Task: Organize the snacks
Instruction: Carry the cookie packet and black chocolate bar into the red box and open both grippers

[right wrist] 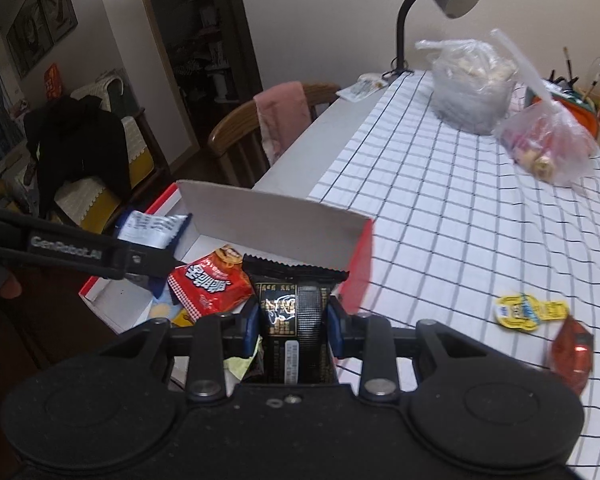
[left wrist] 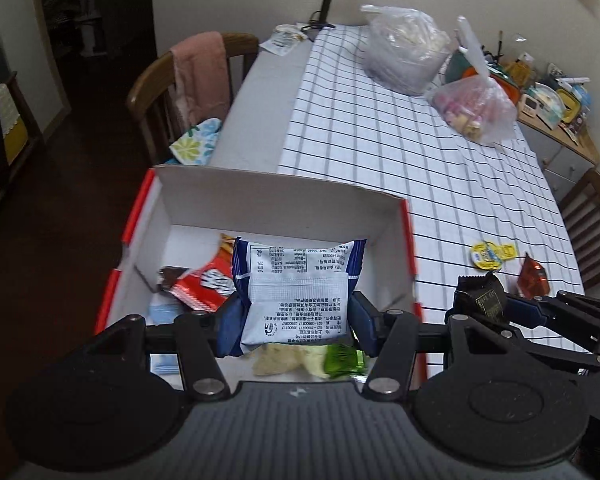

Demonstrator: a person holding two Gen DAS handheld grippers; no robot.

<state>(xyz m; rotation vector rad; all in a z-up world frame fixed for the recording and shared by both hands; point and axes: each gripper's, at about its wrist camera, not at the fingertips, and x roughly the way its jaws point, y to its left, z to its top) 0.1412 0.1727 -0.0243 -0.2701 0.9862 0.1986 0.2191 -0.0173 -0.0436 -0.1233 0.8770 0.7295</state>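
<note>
My left gripper [left wrist: 296, 316] is shut on a blue and white snack packet [left wrist: 298, 292], held above the open white cardboard box [left wrist: 260, 196] with red sides. My right gripper [right wrist: 293, 322] is shut on a black packet [right wrist: 294, 312] with gold print, at the box's right end. Inside the box lie a red snack packet [right wrist: 212, 286], a green wrapper [left wrist: 342, 360] and a pale snack [left wrist: 280, 362]. In the left wrist view the right gripper [left wrist: 484, 304] with the black packet [left wrist: 482, 294] shows at the right. In the right wrist view the left gripper's fingers [right wrist: 100, 254] reach in from the left with the blue and white packet [right wrist: 152, 226].
On the checked tablecloth [left wrist: 380, 140] lie a yellow packet [left wrist: 490, 254] and a red wrapped sweet [left wrist: 534, 278]. Two clear plastic bags [left wrist: 404, 48] [left wrist: 476, 106] and a desk lamp [right wrist: 440, 4] stand farther back. A wooden chair with a pink towel [left wrist: 198, 76] sits at the table's left.
</note>
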